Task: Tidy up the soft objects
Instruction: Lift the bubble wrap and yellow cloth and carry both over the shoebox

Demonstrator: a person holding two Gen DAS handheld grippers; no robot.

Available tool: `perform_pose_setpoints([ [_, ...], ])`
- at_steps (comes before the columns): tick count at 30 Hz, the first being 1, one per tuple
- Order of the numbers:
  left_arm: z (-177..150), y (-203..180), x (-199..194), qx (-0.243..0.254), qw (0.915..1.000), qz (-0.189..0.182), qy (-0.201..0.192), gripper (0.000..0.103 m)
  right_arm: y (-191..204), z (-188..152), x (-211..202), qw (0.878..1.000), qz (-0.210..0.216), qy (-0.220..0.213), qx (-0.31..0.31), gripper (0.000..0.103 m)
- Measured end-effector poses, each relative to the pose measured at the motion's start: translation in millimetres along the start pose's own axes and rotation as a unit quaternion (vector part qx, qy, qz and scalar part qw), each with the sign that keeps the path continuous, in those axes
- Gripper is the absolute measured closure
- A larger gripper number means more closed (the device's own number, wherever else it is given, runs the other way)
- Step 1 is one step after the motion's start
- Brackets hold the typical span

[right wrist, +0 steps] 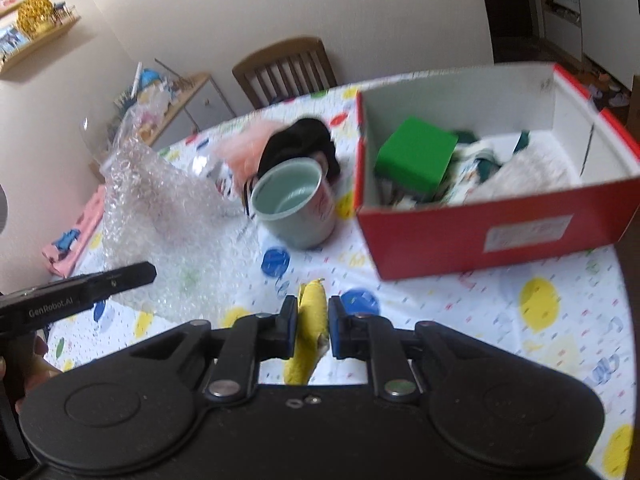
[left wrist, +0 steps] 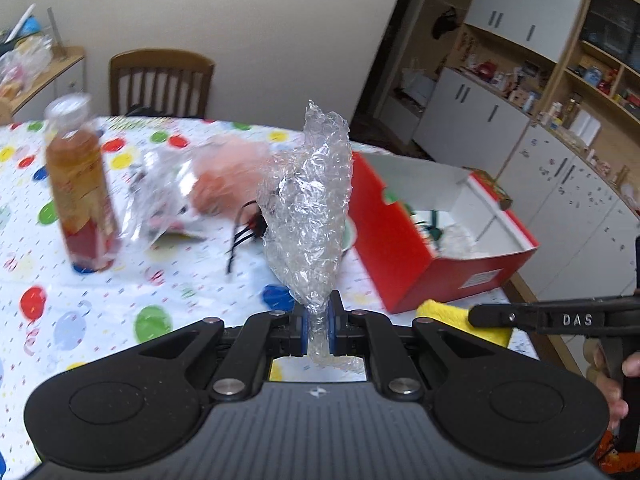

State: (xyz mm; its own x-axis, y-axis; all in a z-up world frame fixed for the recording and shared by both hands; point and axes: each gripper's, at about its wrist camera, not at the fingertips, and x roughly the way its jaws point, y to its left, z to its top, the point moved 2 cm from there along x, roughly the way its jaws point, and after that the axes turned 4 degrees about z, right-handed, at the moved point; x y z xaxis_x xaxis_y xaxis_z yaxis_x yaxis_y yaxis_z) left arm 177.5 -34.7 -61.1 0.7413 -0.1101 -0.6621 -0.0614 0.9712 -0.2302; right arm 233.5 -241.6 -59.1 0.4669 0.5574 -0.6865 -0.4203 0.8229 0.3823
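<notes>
My left gripper [left wrist: 318, 322] is shut on a wad of clear bubble wrap [left wrist: 308, 208] and holds it upright above the table; the wrap also shows in the right wrist view [right wrist: 160, 216]. My right gripper [right wrist: 313, 322] is shut on a yellow cloth [right wrist: 310, 320], which also shows in the left wrist view [left wrist: 460, 316]. An open red box [right wrist: 500, 228] holds a green block [right wrist: 416, 156] and soft white and green items. It also shows in the left wrist view [left wrist: 436, 240]. A pink fluffy item [left wrist: 232, 176] and a black soft item [right wrist: 300, 140] lie on the table.
A bottle of amber liquid [left wrist: 82, 188] stands at the left on the dotted tablecloth [left wrist: 100, 300]. A pale green mug [right wrist: 296, 204] stands left of the box. A clear plastic bag [left wrist: 164, 196] and black cords [left wrist: 244, 232] lie mid-table. A wooden chair [left wrist: 160, 80] stands behind.
</notes>
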Motion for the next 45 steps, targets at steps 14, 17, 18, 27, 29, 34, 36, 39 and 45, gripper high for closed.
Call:
perform_pose_setpoints([
  [14, 53, -87, 15, 0.063, 0.9971, -0.040, -0.015, 0.094, -57, 51, -53, 0.996, -0.020, -0.082, 0.000, 0.088],
  [17, 63, -105, 23, 0.075, 0.9960, -0.045, -0.018, 0.094, -72, 60, -58, 0.995, -0.029, -0.093, 0.003, 0.088],
  [18, 65, -111, 26, 0.080, 0.9956, -0.044, -0.018, 0.094, -78, 63, -59, 0.995, -0.033, -0.096, 0.003, 0.088],
  [27, 84, -163, 72, 0.115, 0.9921, -0.050, 0.007, 0.094, -123, 85, -55, 0.992, -0.064, -0.106, 0.001, 0.088],
  [29, 88, -171, 84, 0.117, 0.9916, -0.052, 0.017, 0.094, -131, 89, -52, 0.992, -0.069, -0.105, -0.001, 0.088],
  [34, 96, -189, 117, 0.124, 0.9897, -0.055, 0.046, 0.094, -152, 96, -43, 0.992, -0.077, -0.101, 0.000, 0.088],
  [36, 99, -195, 130, 0.124, 0.9890, -0.056, 0.058, 0.094, -160, 98, -39, 0.992, -0.080, -0.099, 0.000, 0.088],
  [39, 100, -203, 147, 0.124, 0.9876, -0.060, 0.076, 0.094, -171, 101, -34, 0.992, -0.082, -0.095, 0.000, 0.088],
  [45, 99, -217, 181, 0.095, 0.9853, -0.076, 0.120, 0.094, -187, 106, -21, 0.993, -0.087, -0.085, -0.006, 0.088],
])
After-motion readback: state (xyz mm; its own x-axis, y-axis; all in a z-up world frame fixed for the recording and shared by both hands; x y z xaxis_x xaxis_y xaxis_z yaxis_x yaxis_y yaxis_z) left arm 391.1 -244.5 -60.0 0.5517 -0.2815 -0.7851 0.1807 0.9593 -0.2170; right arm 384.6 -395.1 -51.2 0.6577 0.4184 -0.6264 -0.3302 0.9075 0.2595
